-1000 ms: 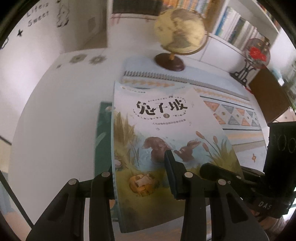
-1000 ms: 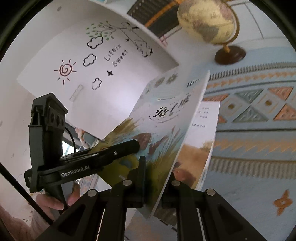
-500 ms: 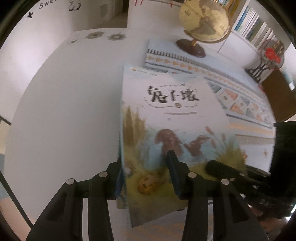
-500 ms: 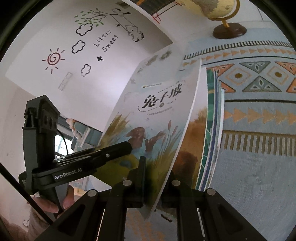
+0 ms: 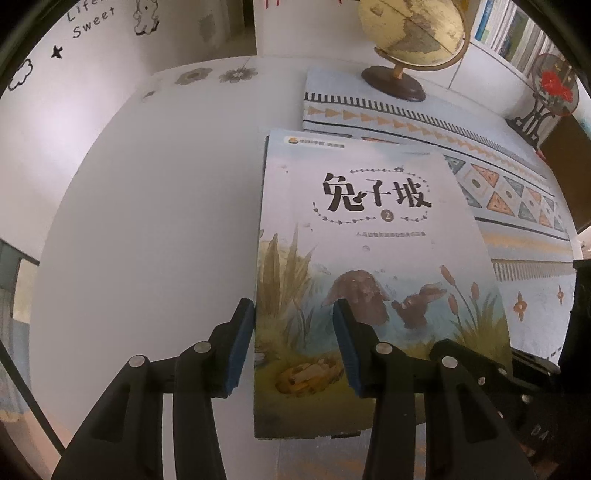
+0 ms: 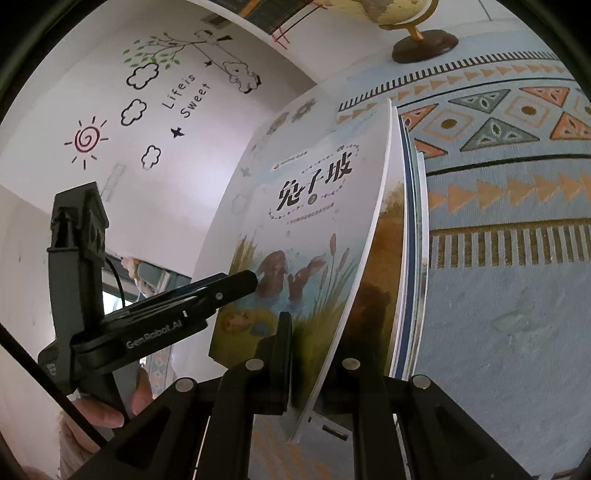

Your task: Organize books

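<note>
A thin picture book (image 5: pixel 369 258), its cover showing two brown rabbits among reeds under a Chinese title, lies nearly flat on a small stack of other thin books (image 6: pixel 412 236). The stack sits on a white counter (image 5: pixel 155 229), partly over a pale blue patterned mat (image 5: pixel 517 206). The book's long axis runs away from both cameras, toward a globe (image 5: pixel 410 33) on a dark wooden base at the far end of the mat.

The right gripper (image 6: pixel 314 350) has the book's near right corner. Its jaws are almost shut and pinch the cover edge, which bows upward, so the right side of the book stands a little clear of the stack below.

The left gripper (image 5: pixel 293 350) points steeply down at the book's near left corner. Its jaws are partly open. One finger (image 5: pixel 240 343) sits just outside the book's left edge, over the bare counter, and the other rests above the cover; neither pad appears to press the book. In the right wrist view, a hand (image 6: pixel 96 417) holds this gripper's handle.

The book therefore lies straight ahead of both grippers, each at one near corner, and only the right one has hold. Letting the corner go would probably settle the book squarely on the stack, its left edge already seeming in line with the books beneath.
</note>
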Demonstrator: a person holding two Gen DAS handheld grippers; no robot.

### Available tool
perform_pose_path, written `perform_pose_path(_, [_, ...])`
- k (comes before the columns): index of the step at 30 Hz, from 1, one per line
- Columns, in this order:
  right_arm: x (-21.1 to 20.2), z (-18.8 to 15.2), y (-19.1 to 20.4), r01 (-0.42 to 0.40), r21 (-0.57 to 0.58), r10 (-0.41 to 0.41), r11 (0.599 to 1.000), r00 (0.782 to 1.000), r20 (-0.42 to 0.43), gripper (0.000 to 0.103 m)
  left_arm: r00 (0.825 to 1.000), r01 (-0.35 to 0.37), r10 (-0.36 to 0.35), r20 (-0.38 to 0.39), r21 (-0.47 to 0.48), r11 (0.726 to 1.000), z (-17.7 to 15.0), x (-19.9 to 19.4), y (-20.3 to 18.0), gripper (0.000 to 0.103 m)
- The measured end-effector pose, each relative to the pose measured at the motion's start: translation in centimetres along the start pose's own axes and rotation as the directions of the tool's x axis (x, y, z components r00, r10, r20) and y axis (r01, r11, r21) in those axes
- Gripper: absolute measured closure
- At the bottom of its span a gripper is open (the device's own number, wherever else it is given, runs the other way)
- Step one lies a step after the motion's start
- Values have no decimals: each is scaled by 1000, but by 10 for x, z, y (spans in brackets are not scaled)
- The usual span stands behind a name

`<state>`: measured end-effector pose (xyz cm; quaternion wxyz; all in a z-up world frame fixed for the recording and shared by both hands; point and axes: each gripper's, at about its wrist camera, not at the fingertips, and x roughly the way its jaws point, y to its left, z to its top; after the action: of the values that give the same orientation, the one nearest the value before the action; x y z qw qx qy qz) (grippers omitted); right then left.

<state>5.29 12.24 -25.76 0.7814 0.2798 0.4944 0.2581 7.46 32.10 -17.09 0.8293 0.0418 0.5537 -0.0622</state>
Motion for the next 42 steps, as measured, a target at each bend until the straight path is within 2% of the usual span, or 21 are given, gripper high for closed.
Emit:
perform_pose_path(10, [0, -3, -7, -18, 43, 18, 999, 1000, 0, 93, 1000, 3, -3, -23, 0, 1000, -5, -3, 1, 60])
perform_pose_path(17, [-4, 2, -12, -41, 52, 42, 998, 999, -22, 89, 998, -70, 70, 10, 7, 998, -13, -21, 4, 60])
perform_pose_path(19, [-10, 2, -7, -32, -4, 32, 999, 999, -16, 84, 996, -85, 85, 23, -3, 996, -15, -29, 8, 60])
perform_pose_path(21, [-19, 5, 1, 24, -104, -25, 994, 1000, -6, 81, 994, -105, 105, 28, -14, 994, -13, -36, 13, 60])
perform_pose_path(24, [-36, 11, 12, 112, -240, -116, 964, 993, -4, 78, 992, -122, 123, 33, -39, 992, -11, -47, 22, 60])
perform_pose_path(26, [-48, 17, 18, 198, -329, -201, 923, 979, 27, 78, 990, -134, 136, 40, -56, 989, -9, -60, 26, 60])
perform_pose_path(28, [-72, 28, 27, 280, -414, -268, 866, 959, 89, 78, 988, -137, 142, 61, -70, 988, -7, -74, 27, 60])
perform_pose_path(32, [-124, 51, 38, 381, -453, -331, 806, 925, 188, 76, 983, -135, 146, 112, -95, 986, 1, -110, 23, 58])
perform_pose_path(33, [-142, 57, 41, 401, -442, -336, 802, 916, 221, 69, 982, -130, 143, 121, -105, 986, 3, -118, 21, 58])
perform_pose_path(34, [-156, 61, 42, 413, -429, -336, 804, 909, 247, 54, 983, -120, 135, 128, -119, 986, 5, -126, 19, 56])
perform_pose_path(35, [-169, 65, 45, 430, -414, -341, 803, 900, 273, 46, 984, -105, 121, 128, -127, 986, 8, -136, 12, 56])
perform_pose_path(36, [-182, 67, 48, 456, -395, -357, 798, 884, 300, 38, 985, -102, 118, 128, -127, 987, 10, -139, 6, 56])
perform_pose_path(39, [-221, 74, 61, 572, -318, -466, 756, 811, 353, 32, 983, -79, 94, 156, -100, 992, 19, -158, -23, 56])
perform_pose_path(42, [-244, 78, 69, 639, -260, -549, 724, 762, 344, 27, 980, -13, 22, 196, -48, 999, 32, -180, -61, 55])
